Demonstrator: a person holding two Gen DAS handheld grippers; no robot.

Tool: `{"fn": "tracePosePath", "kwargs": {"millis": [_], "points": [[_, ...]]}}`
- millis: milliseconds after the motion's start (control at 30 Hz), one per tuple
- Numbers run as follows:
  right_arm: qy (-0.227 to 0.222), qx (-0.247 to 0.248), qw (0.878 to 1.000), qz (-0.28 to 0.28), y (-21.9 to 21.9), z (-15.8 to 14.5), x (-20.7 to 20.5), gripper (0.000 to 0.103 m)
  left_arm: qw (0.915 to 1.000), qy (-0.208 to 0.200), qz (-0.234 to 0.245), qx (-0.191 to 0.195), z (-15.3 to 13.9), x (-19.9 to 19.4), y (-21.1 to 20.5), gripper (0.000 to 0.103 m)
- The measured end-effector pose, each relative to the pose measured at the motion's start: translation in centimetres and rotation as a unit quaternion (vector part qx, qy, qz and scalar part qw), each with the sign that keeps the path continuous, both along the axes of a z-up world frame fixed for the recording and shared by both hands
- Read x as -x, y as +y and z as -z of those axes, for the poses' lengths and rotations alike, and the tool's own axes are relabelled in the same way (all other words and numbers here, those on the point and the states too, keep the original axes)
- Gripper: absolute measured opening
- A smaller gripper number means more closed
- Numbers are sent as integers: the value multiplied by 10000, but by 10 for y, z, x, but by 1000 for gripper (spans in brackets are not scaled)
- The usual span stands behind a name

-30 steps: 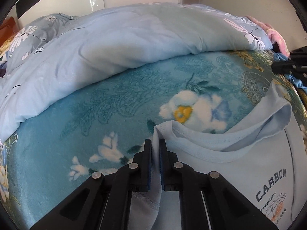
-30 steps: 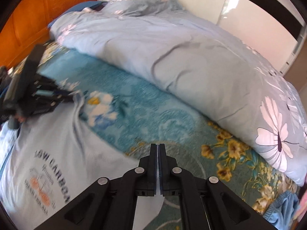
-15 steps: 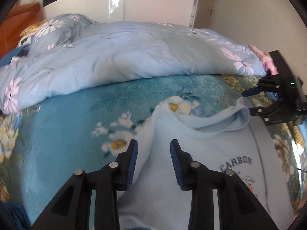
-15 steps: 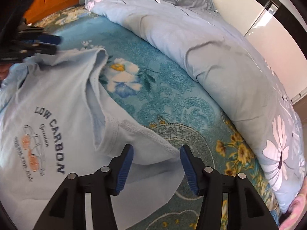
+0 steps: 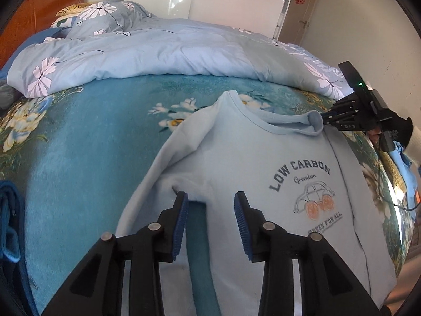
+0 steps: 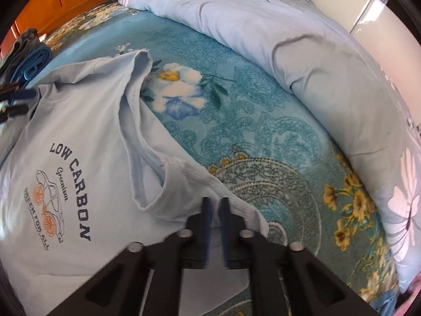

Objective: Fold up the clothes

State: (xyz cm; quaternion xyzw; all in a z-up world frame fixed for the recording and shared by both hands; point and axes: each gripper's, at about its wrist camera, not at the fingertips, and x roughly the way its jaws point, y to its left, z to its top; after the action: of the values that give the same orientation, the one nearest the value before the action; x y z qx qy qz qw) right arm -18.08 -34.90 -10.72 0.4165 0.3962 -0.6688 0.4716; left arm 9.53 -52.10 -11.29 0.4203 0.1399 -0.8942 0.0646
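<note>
A light blue T-shirt [image 5: 250,163] printed "LOW CARBON" lies front up on the bed. My left gripper [image 5: 210,202] hovers open over its near sleeve and armpit, and the pads touch no cloth. In the right wrist view the T-shirt [image 6: 79,121] spreads to the left, and the left gripper [image 6: 29,102] shows at the left edge with its jaws apart. My right gripper [image 6: 213,205] is shut on the hem of the other sleeve. From the left wrist view, the right gripper [image 5: 325,119] pinches the cloth beside the collar's far end.
A teal floral blanket [image 5: 92,131] covers the bed. A bulky pale blue floral duvet [image 5: 158,52] and a pillow [image 5: 97,18] lie along the far side. Folded dark blue clothes [image 5: 10,223] sit at the left edge. An orange headboard [image 5: 39,8] stands behind.
My left gripper let go of the shirt's shoulder, opened and drew back over the sleeve. My right gripper opened, dropped lower and shut on the other sleeve's hem.
</note>
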Motion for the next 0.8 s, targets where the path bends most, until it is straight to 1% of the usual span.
{"fn": "tracePosePath", "kwargs": {"millis": [67, 133, 200, 267, 400, 500, 567, 633, 700, 733, 800], "points": [[43, 170, 9997, 166, 2, -3, 3, 3, 10000, 23, -29, 32, -1, -5, 3, 38], [124, 384, 9981, 470, 4, -8, 12, 2, 9999, 32, -98, 66, -2, -11, 6, 38], [219, 561, 9948, 818, 6, -14, 22, 2, 9999, 45, -153, 39, -2, -16, 8, 39], [192, 667, 9914, 1113, 8, -16, 30, 2, 9997, -1, -238, -56, 1, -21, 9, 39], [199, 581, 9891, 1337, 3, -12, 30, 3, 9985, -72, -470, -272, 4, -34, 10, 39], [274, 678, 9883, 1339, 4, -24, 25, 4, 9976, 0, -612, -320, -4, -48, 15, 39], [378, 746, 9869, 1383, 11, -40, 20, 4, 9971, 48, -728, -202, -10, -57, 20, 40], [470, 942, 9834, 1475, 26, -63, 7, 5, 9961, 117, -876, 1, -18, -68, 27, 42], [506, 1127, 9805, 1530, 43, -80, -10, 5, 9947, 209, -984, 194, -26, -80, 36, 48], [508, 1196, 9786, 1593, 55, -86, -24, 5, 9935, 261, -1060, 312, -30, -86, 42, 49], [429, 1330, 9739, 1789, 79, -91, -52, 6, 9914, 342, -1177, 463, -35, -95, 53, 55]]}}
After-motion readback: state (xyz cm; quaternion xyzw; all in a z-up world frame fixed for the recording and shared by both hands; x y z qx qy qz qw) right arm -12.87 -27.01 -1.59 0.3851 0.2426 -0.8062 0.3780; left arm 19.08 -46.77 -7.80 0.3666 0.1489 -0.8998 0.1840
